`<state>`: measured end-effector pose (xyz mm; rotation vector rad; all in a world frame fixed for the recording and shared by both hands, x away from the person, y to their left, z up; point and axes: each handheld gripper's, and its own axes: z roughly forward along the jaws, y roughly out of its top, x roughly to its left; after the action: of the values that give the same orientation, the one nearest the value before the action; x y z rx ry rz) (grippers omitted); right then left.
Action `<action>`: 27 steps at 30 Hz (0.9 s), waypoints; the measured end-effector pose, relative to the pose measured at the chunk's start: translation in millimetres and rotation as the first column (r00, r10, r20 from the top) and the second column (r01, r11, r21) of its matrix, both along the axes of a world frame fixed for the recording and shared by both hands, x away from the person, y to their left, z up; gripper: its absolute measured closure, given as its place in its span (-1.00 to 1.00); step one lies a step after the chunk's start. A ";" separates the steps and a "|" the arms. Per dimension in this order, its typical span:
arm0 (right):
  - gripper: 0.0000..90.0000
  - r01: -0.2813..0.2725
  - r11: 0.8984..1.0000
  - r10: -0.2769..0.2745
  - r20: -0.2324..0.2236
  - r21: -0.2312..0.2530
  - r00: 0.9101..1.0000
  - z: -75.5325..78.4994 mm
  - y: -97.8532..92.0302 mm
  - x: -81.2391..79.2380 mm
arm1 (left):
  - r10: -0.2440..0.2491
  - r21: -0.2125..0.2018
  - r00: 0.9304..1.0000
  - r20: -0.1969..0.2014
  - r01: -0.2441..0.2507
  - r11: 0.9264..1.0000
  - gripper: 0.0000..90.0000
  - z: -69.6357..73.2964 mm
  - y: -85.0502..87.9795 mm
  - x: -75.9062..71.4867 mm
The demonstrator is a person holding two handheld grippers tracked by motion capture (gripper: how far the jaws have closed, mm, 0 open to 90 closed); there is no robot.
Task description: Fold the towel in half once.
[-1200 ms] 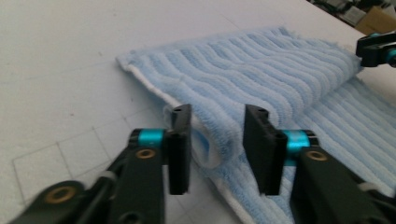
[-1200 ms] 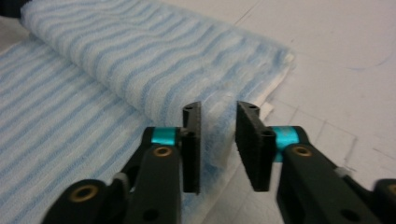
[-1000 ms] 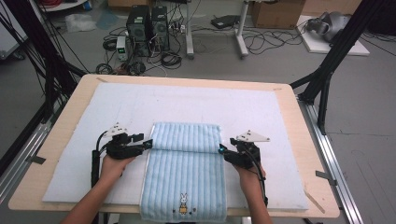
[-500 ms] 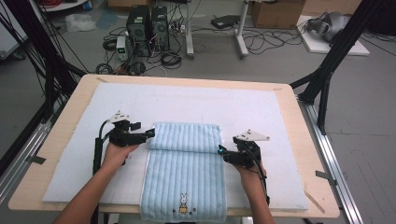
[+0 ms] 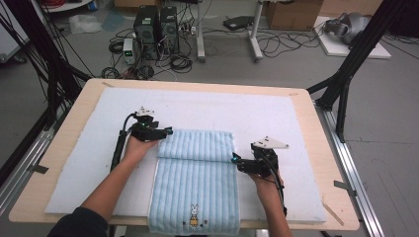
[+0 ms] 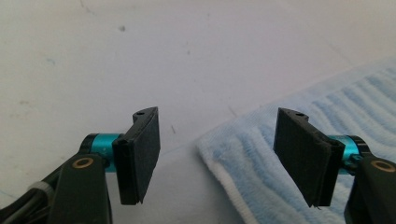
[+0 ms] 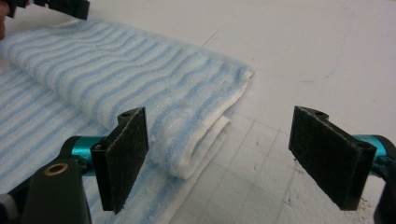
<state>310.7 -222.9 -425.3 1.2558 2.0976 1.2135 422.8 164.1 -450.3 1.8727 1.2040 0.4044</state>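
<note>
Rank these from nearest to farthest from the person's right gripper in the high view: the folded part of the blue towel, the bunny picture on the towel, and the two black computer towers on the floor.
From the right gripper:
1. Folded part of the towel, just beside its jaws, to their left.
2. Bunny picture, at the towel's near end by the table edge.
3. Computer towers, on the floor beyond the table's far side.

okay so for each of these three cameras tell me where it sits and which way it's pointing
High view: above the person's side, looking forward and down on the table; both forearms, the left gripper and right gripper show.
Left gripper view: on the left gripper, looking past its open jaws at a corner of the blue striped towel.
Right gripper view: on the right gripper, open jaws facing the towel's folded end.
All three share the towel and the white mat.
</note>
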 end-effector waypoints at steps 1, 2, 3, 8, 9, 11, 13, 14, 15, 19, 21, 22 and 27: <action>-0.57 -0.003 1.000 0.003 -0.001 0.000 1.000 0.0 -0.4 0.1 | -0.002 0.018 1.000 -0.002 0.002 1.000 -0.26 -1.7 -1.1 0.3; -0.57 -0.004 1.000 0.004 -0.003 0.003 1.000 0.0 -0.4 0.1 | 0.000 0.031 1.000 0.006 -0.001 1.000 -0.24 -1.0 -2.3 0.0; -0.57 -0.003 1.000 0.003 -0.004 0.005 1.000 0.0 -0.4 0.2 | -0.011 0.036 1.000 0.009 0.010 0.999 -0.20 -0.9 -2.6 -0.1; -0.57 -0.008 1.000 0.008 -0.009 -0.001 1.000 -0.8 0.7 0.8 | -0.037 0.135 0.999 0.039 0.031 0.990 0.03 0.0 -8.4 -4.0; -0.57 -0.007 1.000 0.007 -0.009 -0.002 1.000 -1.0 1.0 0.9 | -0.046 0.129 0.998 0.041 0.041 0.991 0.12 0.2 -8.7 -4.3; -0.57 -0.008 1.000 0.008 -0.009 -0.004 1.000 -1.2 1.2 1.1 | -0.096 0.137 0.994 0.050 0.088 0.987 0.40 0.4 -9.9 -6.0; -0.57 -0.007 1.000 0.007 -0.015 -0.004 1.000 -1.4 1.7 1.0 | -0.118 0.139 0.992 0.049 0.110 0.984 0.64 1.1 -11.5 -7.2; -0.57 -0.009 1.000 0.009 -0.018 0.001 1.000 -1.4 1.8 1.2 | -0.122 0.140 0.991 0.048 0.114 0.984 0.72 1.4 -12.2 -7.8; -0.57 -0.012 1.000 0.012 -0.019 0.011 1.000 -1.3 2.1 1.8 | -0.120 0.135 0.992 0.046 0.113 0.984 0.76 1.7 -12.2 -8.0; -0.57 -0.010 1.000 0.010 -0.011 0.000 1.000 2.9 6.9 6.7 | -0.114 0.069 0.993 0.033 0.111 0.991 0.81 4.0 -7.9 -8.1; -0.56 -0.007 1.000 0.007 -0.005 -0.008 1.000 5.2 8.3 12.2 | -0.106 0.031 0.994 0.034 0.105 0.994 0.81 6.9 -4.9 -8.8; -0.56 -0.004 1.000 0.004 -0.004 -0.013 1.000 5.8 8.8 16.1 | -0.103 0.013 0.994 0.037 0.103 0.995 0.81 8.7 -3.5 -9.3; -0.42 0.002 1.000 -0.004 -0.064 -0.026 0.998 3.6 14.9 49.5 | -0.107 -0.040 0.993 0.056 0.110 0.993 0.81 16.7 -0.7 -12.8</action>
<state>360.1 -208.0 -421.7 1.3020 2.1490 1.1550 410.0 163.4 -433.6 1.8688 1.0619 0.3640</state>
